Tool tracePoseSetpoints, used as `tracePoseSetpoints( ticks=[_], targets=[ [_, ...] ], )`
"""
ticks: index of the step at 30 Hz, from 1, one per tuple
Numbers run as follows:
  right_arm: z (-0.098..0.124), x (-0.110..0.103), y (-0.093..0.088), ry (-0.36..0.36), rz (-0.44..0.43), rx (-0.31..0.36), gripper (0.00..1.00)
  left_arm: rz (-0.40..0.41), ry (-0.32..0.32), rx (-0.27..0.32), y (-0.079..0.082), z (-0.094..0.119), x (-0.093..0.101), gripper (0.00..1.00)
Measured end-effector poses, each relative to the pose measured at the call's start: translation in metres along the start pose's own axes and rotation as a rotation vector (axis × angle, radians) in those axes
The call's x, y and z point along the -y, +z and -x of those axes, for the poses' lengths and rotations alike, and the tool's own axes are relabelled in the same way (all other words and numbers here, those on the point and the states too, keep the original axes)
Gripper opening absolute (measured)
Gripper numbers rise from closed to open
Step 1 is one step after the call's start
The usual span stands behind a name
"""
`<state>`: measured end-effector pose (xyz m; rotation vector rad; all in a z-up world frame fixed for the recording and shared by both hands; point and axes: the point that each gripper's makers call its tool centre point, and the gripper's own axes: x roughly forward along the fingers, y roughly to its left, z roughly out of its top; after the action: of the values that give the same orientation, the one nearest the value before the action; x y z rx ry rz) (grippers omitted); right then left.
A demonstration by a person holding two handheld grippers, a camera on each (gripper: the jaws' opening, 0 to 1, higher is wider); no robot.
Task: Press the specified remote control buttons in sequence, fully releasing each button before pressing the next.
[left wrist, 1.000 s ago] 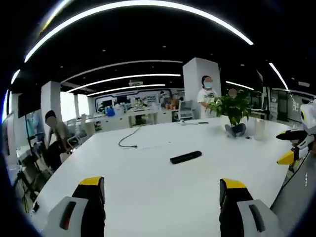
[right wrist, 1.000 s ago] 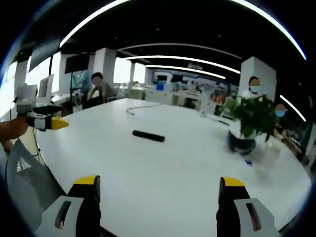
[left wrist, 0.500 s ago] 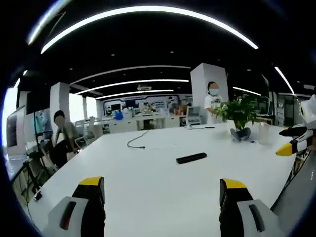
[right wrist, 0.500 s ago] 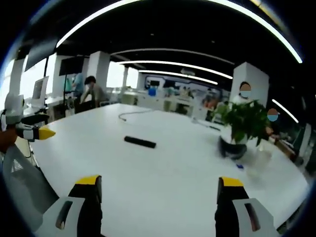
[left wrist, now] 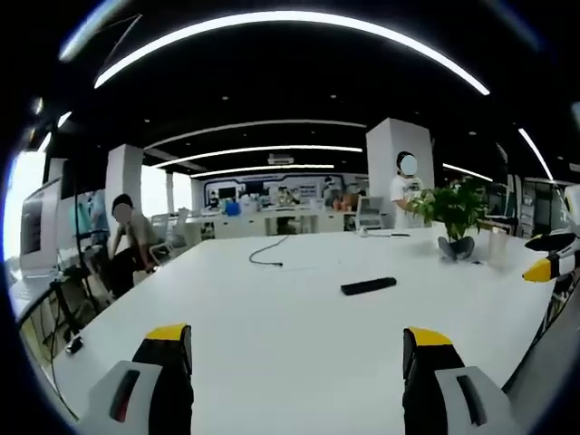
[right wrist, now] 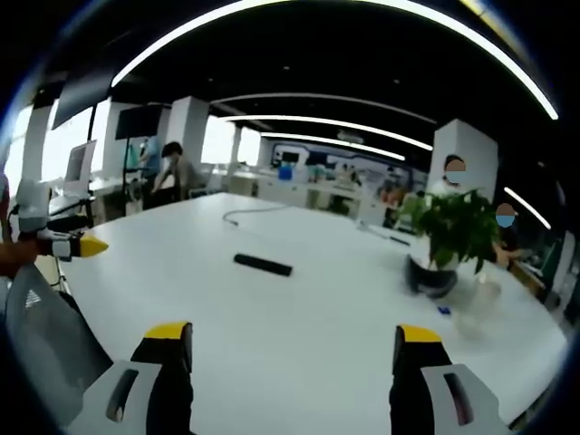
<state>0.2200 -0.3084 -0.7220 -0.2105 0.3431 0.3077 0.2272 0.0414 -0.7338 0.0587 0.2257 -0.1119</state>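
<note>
Fingers on both grippers stand wide apart and hold nothing. The left gripper [left wrist: 299,362] and the right gripper [right wrist: 294,358] both hang over the near edge of the big white tabletop [left wrist: 272,353].

The biggest thing is that tabletop. Next in size is a plant pot [right wrist: 435,281] with a leafy green plant [right wrist: 453,227] in it, off to the right side. A dark cable [left wrist: 265,252] lies far back. The smallest thing is the black remote control [left wrist: 369,285], lying flat near the middle, well apart from both grippers and from the pot.

No button looks pressed yet. The remote is thin and light, so a push from the side could make it slide. The fingers are wide, so one could hit two buttons at once.
</note>
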Motion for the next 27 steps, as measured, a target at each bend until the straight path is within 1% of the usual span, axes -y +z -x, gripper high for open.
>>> tracePoseSetpoints(
  ticks=[1,3,7,9,10,13,15,17,22,24,27],
  targets=[
    [0.0001,0.0008,0.0,-0.001,-0.007,0.001,0.89,-0.005,-0.004,-0.011,-0.0009,0.0,0.0014,1.0],
    [0.0002,0.0001,-0.0006,0.004,-0.011,-0.002,0.89,-0.053,0.0,-0.019,-0.002,-0.0003,0.0018,1.0],
    [0.0012,-0.0027,0.0018,0.011,0.005,0.011,0.89,-0.097,0.006,-0.032,-0.0037,-0.0006,0.0026,1.0],
    [0.0002,-0.0024,-0.0007,0.015,0.002,-0.002,0.88,-0.107,0.014,-0.037,-0.0047,-0.0007,0.0008,1.0],
    [0.0003,-0.0025,-0.0011,0.017,0.003,-0.005,0.87,-0.109,0.018,-0.04,-0.0052,-0.0006,0.0,1.0],
    [0.001,-0.0051,0.0022,0.031,0.003,0.014,0.87,-0.113,0.028,-0.035,-0.0044,-0.0001,-0.0022,1.0],
    [0.0004,-0.0061,0.0005,0.036,0.01,0.006,0.87,-0.112,0.026,-0.036,-0.0049,-0.0004,-0.0015,1.0],
    [0.0003,-0.0055,0.0001,0.035,0.009,0.004,0.87,-0.113,0.023,-0.057,-0.0086,-0.0016,-0.0011,1.0],
    [-0.0009,-0.0006,-0.0025,0.021,-0.009,-0.006,0.86,-0.116,0.029,-0.054,-0.0076,-0.0014,-0.0012,1.0],
    [-0.0013,-0.0028,-0.0036,0.032,-0.012,-0.013,0.85,-0.119,0.032,-0.065,-0.0097,-0.0014,-0.002,1.0],
    [-0.0005,-0.0044,-0.0014,0.036,-0.002,-0.001,0.85,-0.117,0.03,-0.061,-0.0089,-0.0016,-0.0016,1.0]
  ],
)
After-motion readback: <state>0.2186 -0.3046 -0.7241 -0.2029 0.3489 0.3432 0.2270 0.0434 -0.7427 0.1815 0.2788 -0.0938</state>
